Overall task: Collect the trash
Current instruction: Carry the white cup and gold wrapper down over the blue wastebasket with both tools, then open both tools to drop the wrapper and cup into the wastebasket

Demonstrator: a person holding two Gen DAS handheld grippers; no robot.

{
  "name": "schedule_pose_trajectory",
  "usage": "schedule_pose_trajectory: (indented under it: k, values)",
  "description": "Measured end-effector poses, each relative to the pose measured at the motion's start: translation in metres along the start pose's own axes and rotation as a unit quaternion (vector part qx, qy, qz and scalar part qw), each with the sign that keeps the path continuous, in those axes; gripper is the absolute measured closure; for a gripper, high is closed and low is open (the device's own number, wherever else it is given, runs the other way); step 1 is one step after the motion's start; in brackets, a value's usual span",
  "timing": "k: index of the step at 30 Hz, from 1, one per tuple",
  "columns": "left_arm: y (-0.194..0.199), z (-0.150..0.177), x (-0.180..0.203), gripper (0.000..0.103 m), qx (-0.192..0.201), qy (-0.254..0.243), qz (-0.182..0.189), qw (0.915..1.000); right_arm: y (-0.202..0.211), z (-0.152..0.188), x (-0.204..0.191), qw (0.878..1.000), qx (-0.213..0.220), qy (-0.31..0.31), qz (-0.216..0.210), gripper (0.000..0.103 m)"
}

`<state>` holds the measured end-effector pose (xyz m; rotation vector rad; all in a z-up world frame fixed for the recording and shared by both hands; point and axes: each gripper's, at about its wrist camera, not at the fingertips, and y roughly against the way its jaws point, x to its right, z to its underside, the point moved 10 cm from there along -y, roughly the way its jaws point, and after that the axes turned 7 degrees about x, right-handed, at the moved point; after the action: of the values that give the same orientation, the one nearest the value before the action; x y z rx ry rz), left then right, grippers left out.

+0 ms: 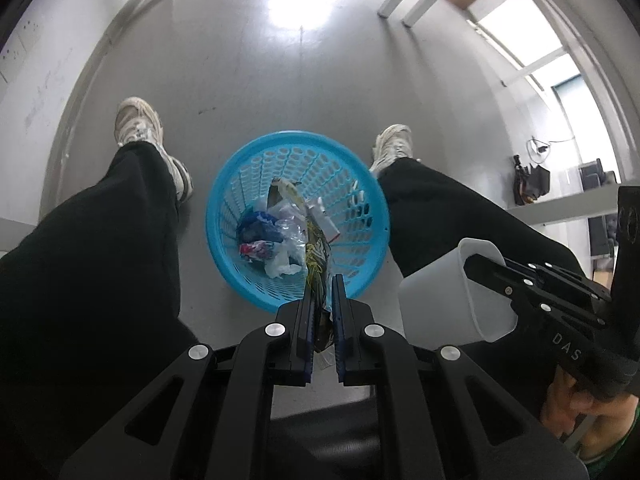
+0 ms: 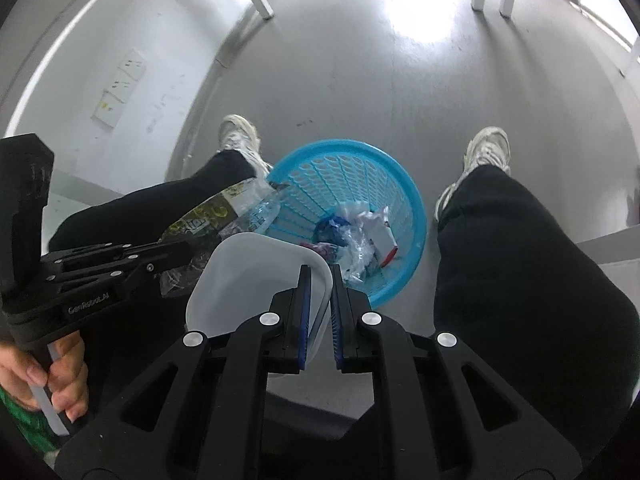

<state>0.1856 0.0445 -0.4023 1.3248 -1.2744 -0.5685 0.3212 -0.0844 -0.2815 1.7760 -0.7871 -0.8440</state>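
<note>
Left wrist view: left tongs [image 1: 323, 280] pinch a snack wrapper [image 1: 316, 256]; right tongs [image 2: 320, 270] clamp a white tub [image 2: 256, 276].

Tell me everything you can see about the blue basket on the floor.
The blue basket is round, bright blue plastic by its look, with walls and base perforated by rows of holes and a smooth solid rim. It stands upright on the grey floor between the person's two feet, open at the top. Inside lies crumpled trash: clear plastic film, blue and red wrappers, a white carton piece. The wrapper hanging from the left gripper dangles over its near rim; whether it touches is unclear.
</note>
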Motion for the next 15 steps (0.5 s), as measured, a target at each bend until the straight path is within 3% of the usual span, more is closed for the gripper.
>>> schedule_pose_trajectory:
  k: [15]
  values:
    - [-0.077,-0.023,-0.022,0.096,-0.057,0.075,0.002,0.9955,-0.089,-0.007,0.036,0.995,-0.081,-0.057,0.024,0.095]
